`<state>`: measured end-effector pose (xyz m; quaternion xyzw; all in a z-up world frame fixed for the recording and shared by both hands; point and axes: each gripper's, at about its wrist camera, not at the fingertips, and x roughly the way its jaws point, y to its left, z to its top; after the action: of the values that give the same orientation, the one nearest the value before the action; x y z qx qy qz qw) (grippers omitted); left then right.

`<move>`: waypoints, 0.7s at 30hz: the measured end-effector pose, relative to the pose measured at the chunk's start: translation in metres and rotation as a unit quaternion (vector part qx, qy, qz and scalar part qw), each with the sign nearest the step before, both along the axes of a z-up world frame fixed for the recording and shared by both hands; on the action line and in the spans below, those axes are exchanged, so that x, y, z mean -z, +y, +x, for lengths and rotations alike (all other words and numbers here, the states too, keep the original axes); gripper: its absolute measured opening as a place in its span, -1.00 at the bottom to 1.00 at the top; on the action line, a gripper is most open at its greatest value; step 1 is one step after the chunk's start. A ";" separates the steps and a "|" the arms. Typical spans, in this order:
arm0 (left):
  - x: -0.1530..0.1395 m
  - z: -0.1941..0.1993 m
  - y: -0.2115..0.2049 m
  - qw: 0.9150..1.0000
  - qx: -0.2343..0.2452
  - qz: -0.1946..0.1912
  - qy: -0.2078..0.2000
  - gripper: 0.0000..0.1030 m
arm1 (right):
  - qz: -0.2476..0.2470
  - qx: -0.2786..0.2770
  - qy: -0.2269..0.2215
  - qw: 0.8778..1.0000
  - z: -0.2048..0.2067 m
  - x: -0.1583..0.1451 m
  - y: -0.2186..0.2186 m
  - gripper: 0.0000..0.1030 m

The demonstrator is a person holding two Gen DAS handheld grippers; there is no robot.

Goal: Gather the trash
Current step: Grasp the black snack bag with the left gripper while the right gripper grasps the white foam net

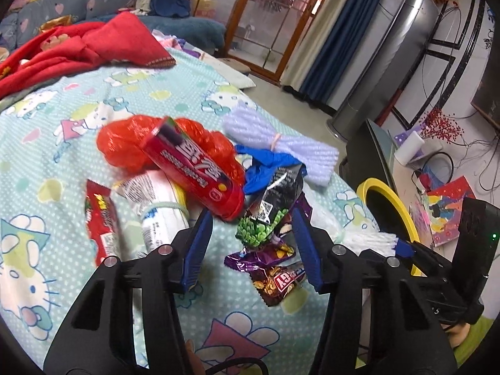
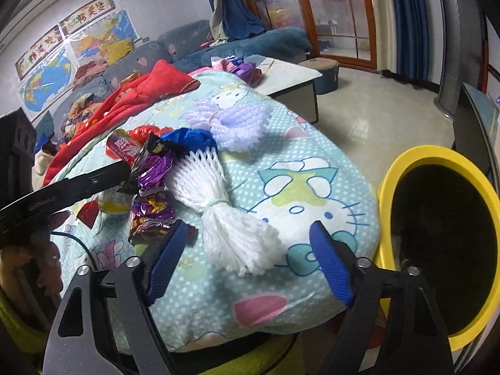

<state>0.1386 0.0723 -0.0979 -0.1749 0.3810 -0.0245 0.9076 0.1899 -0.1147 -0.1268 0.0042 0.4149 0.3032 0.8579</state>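
White foam netting [image 2: 231,218] lies on the cartoon-print quilt [image 2: 312,187] between the right gripper [image 2: 250,259]'s wide-open, empty jaws, its long axis running away from them. The left gripper [image 1: 253,240], half open, straddles a green snack wrapper [image 1: 265,218] without pinching it. The yellow-rimmed bin [image 2: 437,156] waits just right.

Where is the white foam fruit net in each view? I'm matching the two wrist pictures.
Left wrist: white foam net at right of centre, partly hidden behind the right gripper.
Right wrist: white foam net at centre, between the open jaws.
Shared landmark: yellow-rimmed bin, at the bed's edge.
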 end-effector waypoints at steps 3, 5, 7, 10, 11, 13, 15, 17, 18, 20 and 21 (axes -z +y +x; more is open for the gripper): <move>0.004 0.002 -0.003 1.000 0.005 -0.001 0.006 -0.19 | 0.007 -0.006 0.004 1.000 -0.001 0.001 -0.001 0.24; 0.005 0.003 -0.004 1.000 0.008 -0.001 0.008 -0.27 | 0.011 -0.009 0.005 1.000 -0.003 0.001 -0.001 0.12; 0.005 0.003 -0.005 1.000 0.009 0.001 0.010 -0.37 | 0.011 -0.014 0.006 1.000 -0.003 0.001 -0.001 -0.05; 0.006 0.003 -0.005 1.000 0.010 -0.001 0.012 -0.47 | 0.011 -0.020 0.005 1.000 -0.005 -0.001 -0.003 -0.29; 0.006 0.003 -0.004 1.000 0.011 -0.001 0.013 -0.51 | 0.010 -0.022 0.004 1.000 -0.007 -0.001 -0.003 -0.36; 0.007 0.003 -0.005 1.000 0.013 -0.003 0.015 -0.64 | 0.009 -0.026 0.000 1.000 -0.010 -0.003 -0.005 -0.44; 0.007 0.003 -0.006 1.000 0.016 -0.003 0.015 -0.70 | 0.008 -0.027 -0.003 1.000 -0.013 -0.005 -0.008 -0.50; 0.006 0.003 -0.007 1.000 0.019 -0.001 0.014 -0.78 | 0.007 -0.024 -0.007 1.000 -0.014 -0.008 -0.011 -0.50; 0.006 0.003 -0.007 1.000 0.021 0.000 0.014 -0.84 | 0.008 -0.022 -0.008 1.000 -0.015 -0.009 -0.014 -0.51; 0.005 0.003 -0.007 1.000 0.025 -0.002 0.012 -0.91 | 0.009 -0.015 -0.012 1.000 -0.017 -0.013 -0.018 -0.51; 0.003 0.002 -0.007 1.000 0.027 -0.001 0.011 -0.93 | 0.009 -0.013 -0.013 1.000 -0.017 -0.014 -0.018 -0.51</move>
<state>0.1405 0.0649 -0.1012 -0.1657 0.3951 -0.0478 0.9023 0.1730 -0.1330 -0.1128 0.0024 0.4009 0.3177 0.8593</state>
